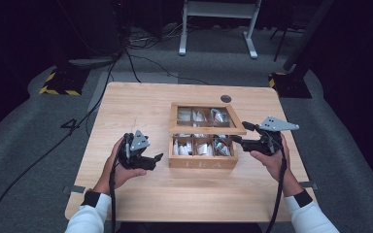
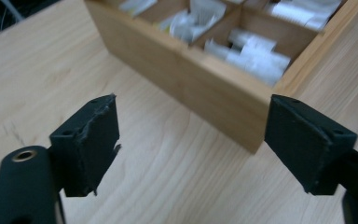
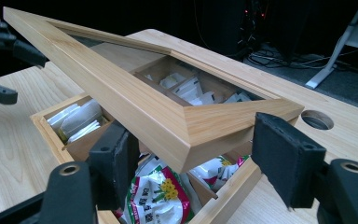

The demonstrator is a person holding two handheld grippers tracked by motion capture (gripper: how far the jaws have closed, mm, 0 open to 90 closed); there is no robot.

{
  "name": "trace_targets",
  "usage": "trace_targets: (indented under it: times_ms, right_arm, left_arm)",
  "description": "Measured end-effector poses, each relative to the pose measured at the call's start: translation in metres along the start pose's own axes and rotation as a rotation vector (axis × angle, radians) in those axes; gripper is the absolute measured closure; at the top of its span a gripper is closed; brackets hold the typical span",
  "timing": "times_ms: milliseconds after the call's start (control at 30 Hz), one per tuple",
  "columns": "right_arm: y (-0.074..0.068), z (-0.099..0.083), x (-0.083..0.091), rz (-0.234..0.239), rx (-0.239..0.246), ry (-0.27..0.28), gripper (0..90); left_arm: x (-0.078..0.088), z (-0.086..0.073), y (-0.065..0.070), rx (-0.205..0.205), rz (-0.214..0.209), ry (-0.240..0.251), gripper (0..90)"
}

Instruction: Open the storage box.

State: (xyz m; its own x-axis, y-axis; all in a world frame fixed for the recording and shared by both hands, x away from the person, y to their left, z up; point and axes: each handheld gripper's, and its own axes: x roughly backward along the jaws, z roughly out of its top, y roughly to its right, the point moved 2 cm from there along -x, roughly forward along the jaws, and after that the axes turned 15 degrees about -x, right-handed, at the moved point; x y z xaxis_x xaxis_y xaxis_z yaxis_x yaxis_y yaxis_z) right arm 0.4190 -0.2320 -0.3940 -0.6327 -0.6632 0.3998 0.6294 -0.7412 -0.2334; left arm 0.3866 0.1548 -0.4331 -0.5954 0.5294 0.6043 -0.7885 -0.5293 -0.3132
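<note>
Wooden tea box [image 1: 203, 162] with a hinged, glass-paned lid [image 3: 168, 116], shown partly raised; the box is pale wood, divided into small compartments that hold white sachets [image 2: 256, 56], and one packet with a yellow flower print [image 3: 161, 196] lies directly under the right gripper [image 3: 193, 163]. The lid's front corner sits between that gripper's two black pads, which stand apart on either side of the frame; whether they press on the wood cannot be told. The left gripper [image 2: 191, 140] is held above the bare table [image 1: 126, 107], just off the box's near corner, which lies ahead of it and toward its right pad [image 2: 303, 140]; its jaws are apart with nothing between them. In the high view the box lies between the two grippers, nearer the table's far edge, with open tabletop on the left gripper's outer side and in front of the box toward the person.
</note>
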Motion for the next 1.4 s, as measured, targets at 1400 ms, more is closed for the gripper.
trace_targets:
  times_ms: [1400]
  right_arm:
    - [0.026,-0.010,0.014,-0.010,-0.004,-0.010,33.3]
  left_arm:
    - [-0.008,0.099,-0.024,-0.235,0.119,0.117,53.8]
